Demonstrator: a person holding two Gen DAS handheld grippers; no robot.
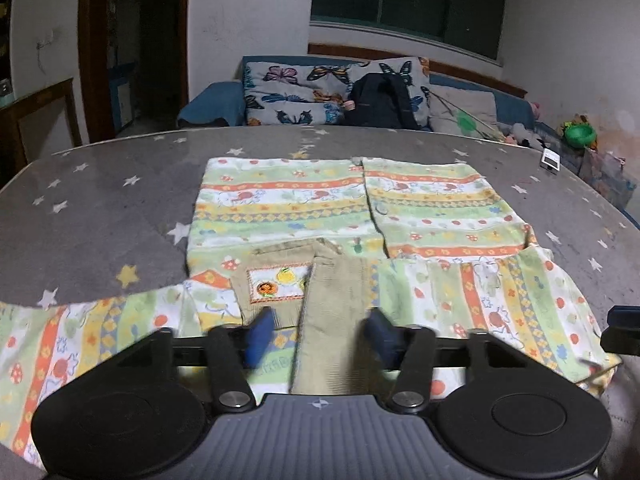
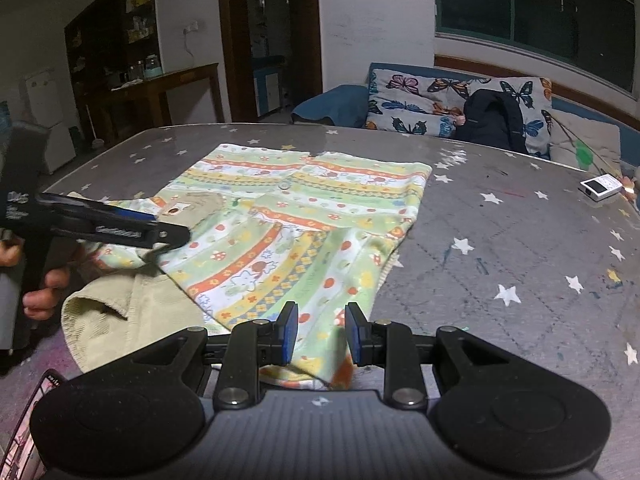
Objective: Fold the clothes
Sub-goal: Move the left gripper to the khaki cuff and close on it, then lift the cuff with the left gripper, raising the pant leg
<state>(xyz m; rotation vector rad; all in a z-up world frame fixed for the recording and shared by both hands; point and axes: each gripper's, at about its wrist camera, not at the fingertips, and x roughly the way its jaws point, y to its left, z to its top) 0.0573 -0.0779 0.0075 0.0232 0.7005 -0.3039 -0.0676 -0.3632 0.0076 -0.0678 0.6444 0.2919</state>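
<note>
A child's patterned shirt (image 1: 360, 208) with green, orange and yellow stripes lies on the grey star-print table (image 1: 100, 208), its body flat and both sleeves spread toward me. Its khaki corduroy collar (image 1: 336, 320) lies at the near edge. My left gripper (image 1: 320, 332) is open, its blue pads either side of the collar. In the right wrist view the shirt (image 2: 304, 216) lies ahead; my right gripper (image 2: 320, 332) is open over the end of the near sleeve (image 2: 280, 280). The left gripper (image 2: 132, 228) shows at the left over the collar (image 2: 120, 320).
A small white device (image 2: 600, 187) lies on the table at the far right. Beyond the table stands a blue sofa with butterfly cushions (image 1: 296, 92) and a black backpack (image 1: 380, 100). A phone (image 2: 28, 420) shows at the near left corner.
</note>
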